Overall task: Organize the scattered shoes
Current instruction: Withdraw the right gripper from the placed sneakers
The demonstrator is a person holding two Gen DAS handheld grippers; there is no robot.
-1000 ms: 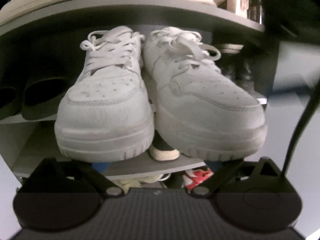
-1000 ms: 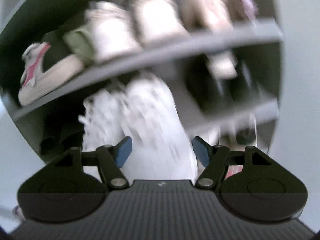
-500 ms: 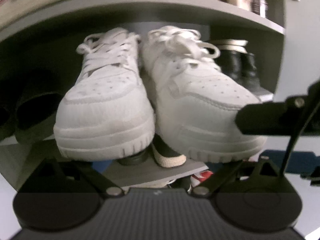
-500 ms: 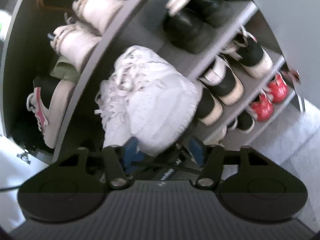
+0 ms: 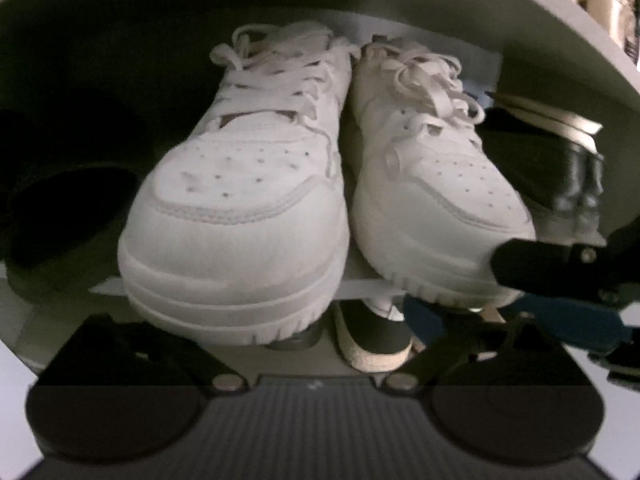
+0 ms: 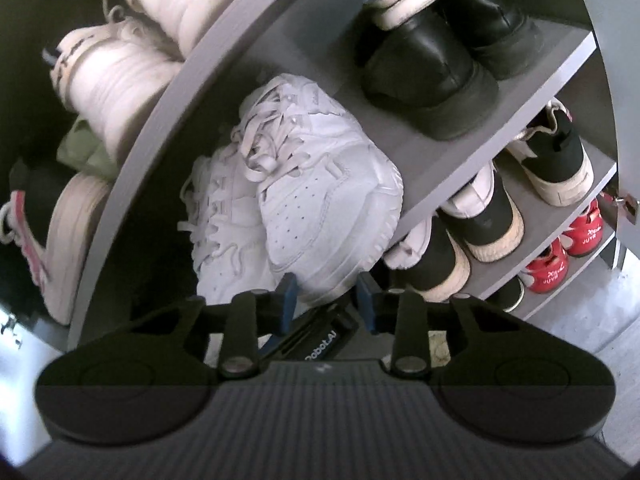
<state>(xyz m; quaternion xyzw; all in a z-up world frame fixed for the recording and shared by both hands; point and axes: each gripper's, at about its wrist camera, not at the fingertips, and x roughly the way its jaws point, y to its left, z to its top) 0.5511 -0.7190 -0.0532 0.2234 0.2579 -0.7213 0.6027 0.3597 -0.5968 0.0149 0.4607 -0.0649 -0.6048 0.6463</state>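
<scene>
Your 2 white sneakers [image 5: 240, 200] sit side by side at frame centre on the shelf [image 6: 420, 148]. Your right tongs [image 6: 326, 300] are closing with nothing clearly gripped. I cannot tell the left tongs' state.

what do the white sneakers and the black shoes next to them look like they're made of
White sneakers: likely smooth leather or a synthetic lookalike, matte, with perforated toes, stitched panels and ridged rubbery soles. Black shoes: probably polished leather, going by the soft sheen and creases, on thick matte soles.
</scene>
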